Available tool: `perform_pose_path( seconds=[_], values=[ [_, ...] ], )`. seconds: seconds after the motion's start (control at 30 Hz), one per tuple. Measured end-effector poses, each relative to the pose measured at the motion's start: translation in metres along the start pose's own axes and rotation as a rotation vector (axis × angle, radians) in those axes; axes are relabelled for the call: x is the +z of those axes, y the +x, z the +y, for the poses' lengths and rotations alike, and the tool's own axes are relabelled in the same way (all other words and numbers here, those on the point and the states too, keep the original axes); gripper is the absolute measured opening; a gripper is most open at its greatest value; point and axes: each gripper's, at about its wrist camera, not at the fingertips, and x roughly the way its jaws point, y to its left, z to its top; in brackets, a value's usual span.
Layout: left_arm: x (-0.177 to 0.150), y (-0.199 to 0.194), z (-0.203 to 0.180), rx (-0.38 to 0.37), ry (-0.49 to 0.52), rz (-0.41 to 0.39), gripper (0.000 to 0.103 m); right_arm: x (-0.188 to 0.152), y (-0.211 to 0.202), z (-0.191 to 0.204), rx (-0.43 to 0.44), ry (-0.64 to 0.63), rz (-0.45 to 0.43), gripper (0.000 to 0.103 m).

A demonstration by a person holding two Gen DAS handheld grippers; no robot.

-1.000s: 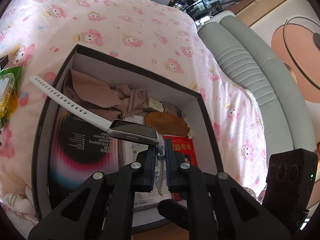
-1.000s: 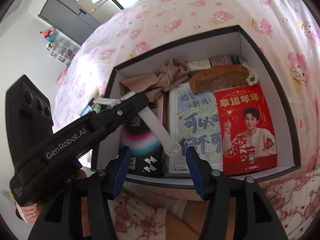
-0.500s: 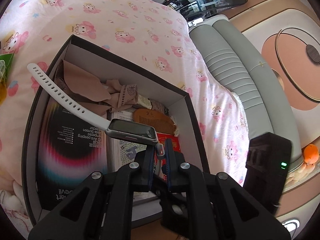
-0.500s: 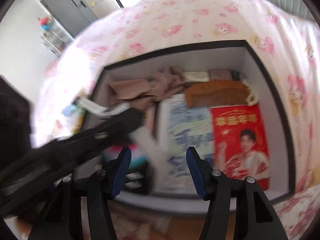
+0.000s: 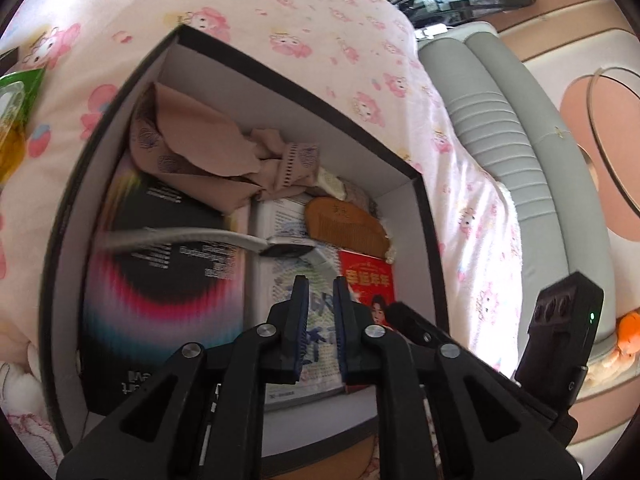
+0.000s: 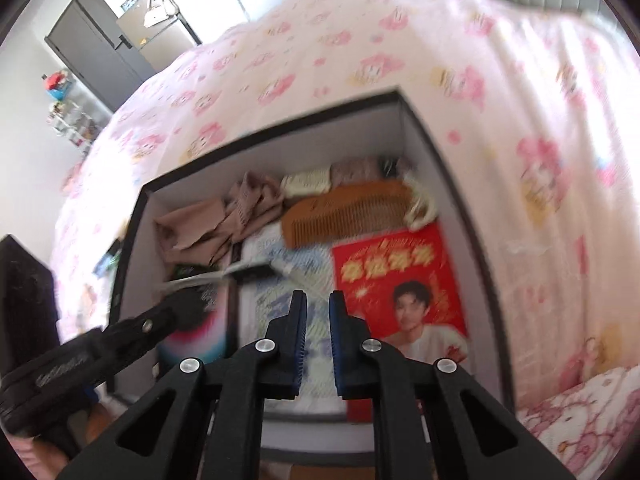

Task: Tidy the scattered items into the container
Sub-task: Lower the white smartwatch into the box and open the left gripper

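Observation:
The black-rimmed cardboard box [image 5: 288,80] sits on the pink patterned bedspread [image 5: 280,8]. A white-strapped smartwatch [image 5: 288,249], blurred, lies in it across the black gradient packet [image 5: 160,280] and white booklet [image 5: 288,292]. My left gripper [image 5: 320,284] hangs just above the box's near side. Its jaws are opening and nothing is between them. The watch is free of it. In the right wrist view the watch [image 6: 248,270] lies beyond my right gripper [image 6: 318,296], whose jaws are closing to a narrow gap on nothing. The left gripper [image 6: 184,304] reaches in from the left.
The box also holds a crumpled beige cloth [image 5: 200,152], a wooden comb [image 5: 348,228] and a red printed card [image 5: 372,276]. A green packet [image 5: 16,112] lies on the bed left of the box. A grey padded headboard [image 5: 500,120] runs along the right.
The watch was hanging by its strap from my shut left gripper; now it has left the jaws and lies in the box. My right gripper's jaws went from wide apart to nearly together.

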Motion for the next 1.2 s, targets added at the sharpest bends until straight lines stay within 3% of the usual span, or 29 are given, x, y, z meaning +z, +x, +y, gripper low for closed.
perform_pose_path(
  seconds=[0.17,0.23,0.4,0.57,0.77,0.97,1.03,1.2],
  values=[
    [0.015,0.017,0.001,0.156,-0.020,0.120,0.017,-0.001,0.012,0.004,0.012,-0.030,0.100,0.016],
    [0.023,0.015,-0.003,0.185,0.009,0.106,0.017,0.005,0.015,0.011,-0.001,-0.073,0.102,0.023],
    [0.041,0.011,-0.016,0.172,0.044,0.037,0.017,0.031,0.022,0.023,0.002,-0.122,0.021,0.023],
    [0.043,0.021,-0.001,0.139,-0.014,0.074,0.017,0.044,0.060,0.034,-0.016,-0.132,0.105,0.023],
    [0.044,0.016,0.014,0.114,-0.057,0.073,0.019,0.053,0.075,0.045,-0.052,-0.139,0.122,0.023],
    [0.040,0.017,0.021,0.114,-0.068,0.084,0.020,0.041,0.087,0.060,-0.098,-0.215,0.223,0.023],
    [0.039,0.016,0.020,0.108,-0.061,0.081,0.020,0.032,0.087,0.061,-0.079,-0.243,0.262,0.023],
    [0.037,0.021,0.015,0.097,-0.035,0.094,0.022,0.019,0.061,0.046,-0.013,-0.157,0.232,0.023]
  ],
)
